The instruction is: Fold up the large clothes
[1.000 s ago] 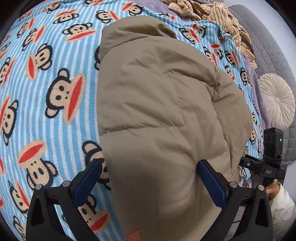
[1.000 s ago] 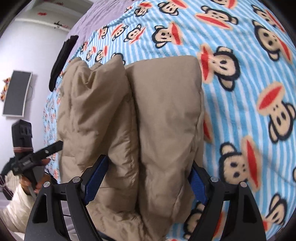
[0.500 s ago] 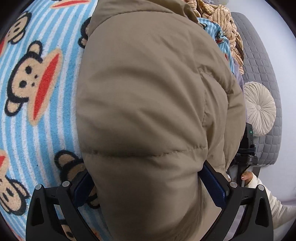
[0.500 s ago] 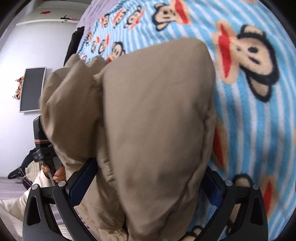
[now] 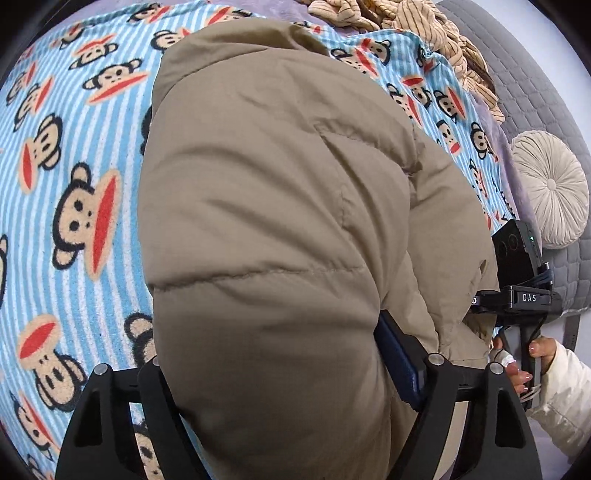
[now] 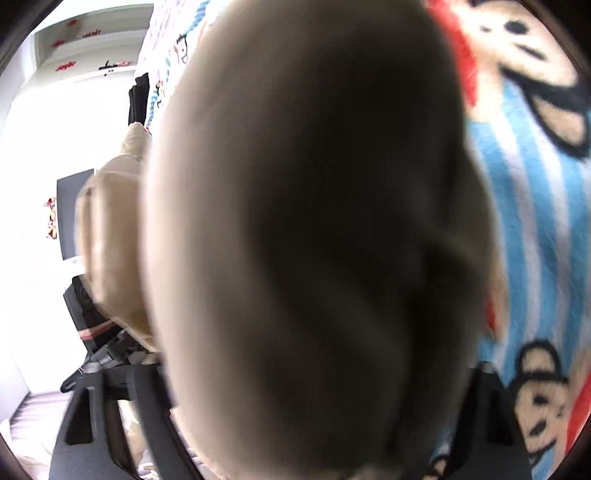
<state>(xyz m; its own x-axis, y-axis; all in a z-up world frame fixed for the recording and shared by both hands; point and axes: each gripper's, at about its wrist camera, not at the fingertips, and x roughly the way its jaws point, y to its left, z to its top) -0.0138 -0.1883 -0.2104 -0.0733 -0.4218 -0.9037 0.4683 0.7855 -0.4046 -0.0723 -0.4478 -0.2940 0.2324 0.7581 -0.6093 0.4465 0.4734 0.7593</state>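
A tan puffer jacket [image 5: 280, 206] lies folded lengthwise on a blue striped monkey-print blanket [image 5: 74, 184]. My left gripper [image 5: 273, 376] is closed on the jacket's near hem, and thick padding bulges between its blue pads [image 5: 397, 358]. In the right wrist view the jacket [image 6: 314, 240] fills the frame, blurred and very close. My right gripper [image 6: 314, 406] has its fingers around the other end of the hem; its pads are hidden by the fabric. The right gripper also shows in the left wrist view [image 5: 517, 291], held by a hand at the jacket's right edge.
A striped beige garment [image 5: 406, 26] lies at the far end of the bed. A round cream cushion [image 5: 550, 188] rests against the grey quilted headboard [image 5: 535, 92]. A white wall and a dark screen [image 6: 74, 218] show to the left of the bed.
Both grippers moved in onto the near hem, and their jaws narrowed onto the padding. The jacket's near end has risen toward both cameras, filling the right wrist view.
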